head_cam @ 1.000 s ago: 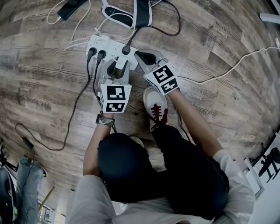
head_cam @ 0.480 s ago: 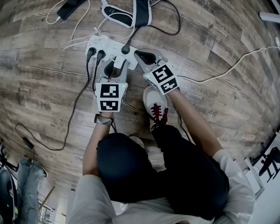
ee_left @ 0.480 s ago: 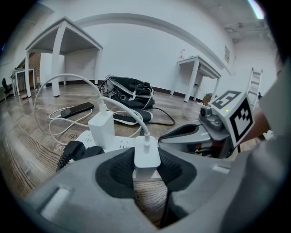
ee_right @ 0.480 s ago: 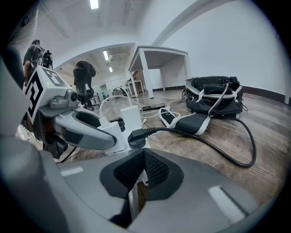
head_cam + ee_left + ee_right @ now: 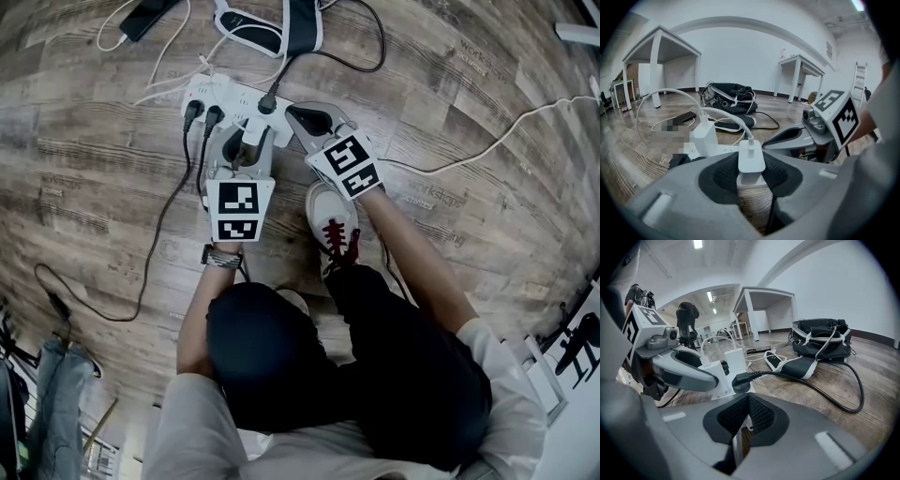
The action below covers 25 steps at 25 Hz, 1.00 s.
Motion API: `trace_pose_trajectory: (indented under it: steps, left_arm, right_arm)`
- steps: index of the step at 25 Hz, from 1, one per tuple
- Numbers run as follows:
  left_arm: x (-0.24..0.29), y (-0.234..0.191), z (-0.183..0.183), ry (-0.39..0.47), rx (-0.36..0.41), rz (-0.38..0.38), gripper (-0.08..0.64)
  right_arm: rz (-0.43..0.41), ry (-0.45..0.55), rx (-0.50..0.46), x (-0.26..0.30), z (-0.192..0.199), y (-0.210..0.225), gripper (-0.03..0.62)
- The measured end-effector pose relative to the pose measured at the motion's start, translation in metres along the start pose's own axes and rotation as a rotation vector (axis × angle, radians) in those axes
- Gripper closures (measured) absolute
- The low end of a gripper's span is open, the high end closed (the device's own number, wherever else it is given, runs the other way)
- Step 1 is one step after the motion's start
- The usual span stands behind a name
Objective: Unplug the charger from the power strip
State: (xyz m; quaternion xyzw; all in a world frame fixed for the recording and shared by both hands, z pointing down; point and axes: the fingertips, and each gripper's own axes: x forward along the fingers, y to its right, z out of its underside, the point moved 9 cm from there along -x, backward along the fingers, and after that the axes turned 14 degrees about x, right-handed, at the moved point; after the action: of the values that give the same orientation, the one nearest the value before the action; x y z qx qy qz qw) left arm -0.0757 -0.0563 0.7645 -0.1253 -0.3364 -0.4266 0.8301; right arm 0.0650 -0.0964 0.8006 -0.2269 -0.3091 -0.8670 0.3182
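- The left gripper [image 5: 751, 169] is seen clamped on the white charger [image 5: 751, 157], with a dark pad pressed against each of its sides.
- The charger is held upright between the jaw tips, and its white cable [image 5: 723, 114] is led up and away from them in an arc.
- A white surface is seen directly under the charger, at the jaw tips. Whether the prongs are seated in it cannot be told.
- The power strip [image 5: 223, 92] is found just ahead of both grippers on the wooden floor [image 5: 469, 187].
- A second white adapter [image 5: 705, 137] is seen ahead and left of the left jaws.
- The right gripper [image 5: 746, 403] is seen with its pads brought together and nothing between them.
- A black plug [image 5: 739, 382] is seated in the strip just beyond the right jaw tips.
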Motion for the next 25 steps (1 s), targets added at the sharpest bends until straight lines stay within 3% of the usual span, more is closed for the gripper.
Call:
trace_pose_trajectory:
  steps: [3, 8, 10, 25]
  left_arm:
    - [-0.005, 0.000, -0.003, 0.033, -0.030, 0.021, 0.420]
    - [-0.005, -0.006, 0.000, 0.124, -0.253, 0.108, 0.420]
    - [-0.004, -0.006, 0.000, 0.145, -0.308, 0.139, 0.420]
    - [0.004, -0.009, 0.015, 0.156, -0.430, 0.176, 0.419]
  right_arm:
    - [0.002, -0.001, 0.000, 0.000, 0.001, 0.000, 0.592]
    - [0.002, 0.001, 0.004, 0.000, 0.000, 0.000, 0.591]
    - [0.003, 0.002, 0.007, 0.000, 0.000, 0.000, 0.592]
    - [0.009, 0.003, 0.007, 0.000, 0.000, -0.001, 0.591]
